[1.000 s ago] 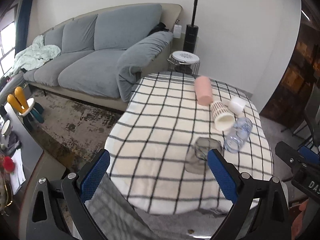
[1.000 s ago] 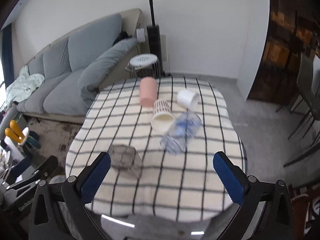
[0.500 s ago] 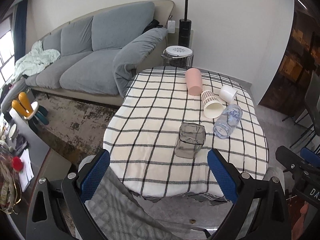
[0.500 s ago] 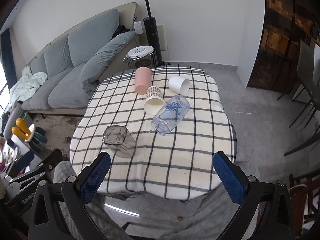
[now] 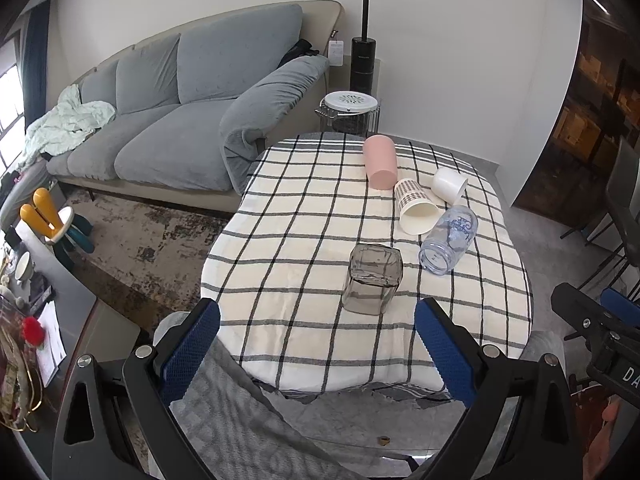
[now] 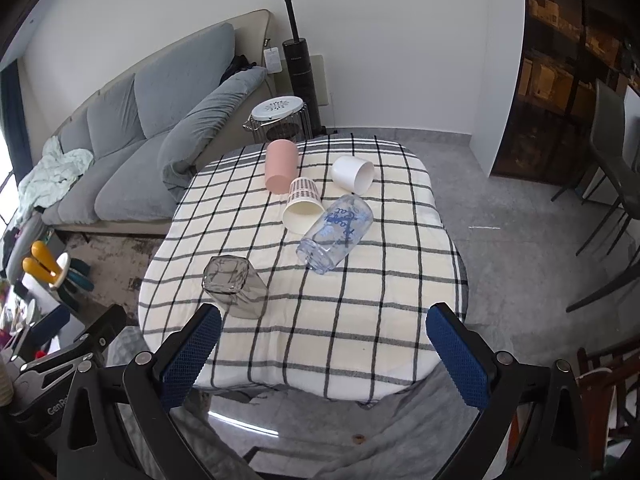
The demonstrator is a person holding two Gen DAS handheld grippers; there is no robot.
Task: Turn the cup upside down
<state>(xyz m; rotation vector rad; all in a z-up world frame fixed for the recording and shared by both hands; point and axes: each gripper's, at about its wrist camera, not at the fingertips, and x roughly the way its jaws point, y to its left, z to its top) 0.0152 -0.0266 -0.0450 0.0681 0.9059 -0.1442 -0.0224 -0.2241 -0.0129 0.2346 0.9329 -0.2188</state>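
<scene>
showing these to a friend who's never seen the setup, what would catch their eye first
Probably the black-and-white checked tablecloth with cups strewn on it: a smoky square glass standing alone near the front edge, and behind it a pink cup, a patterned paper cup, a white cup and a clear blue-printed one all lying on their sides. Next, each view's wide-open blue-padded gripper, left and right, holds nothing.
</scene>
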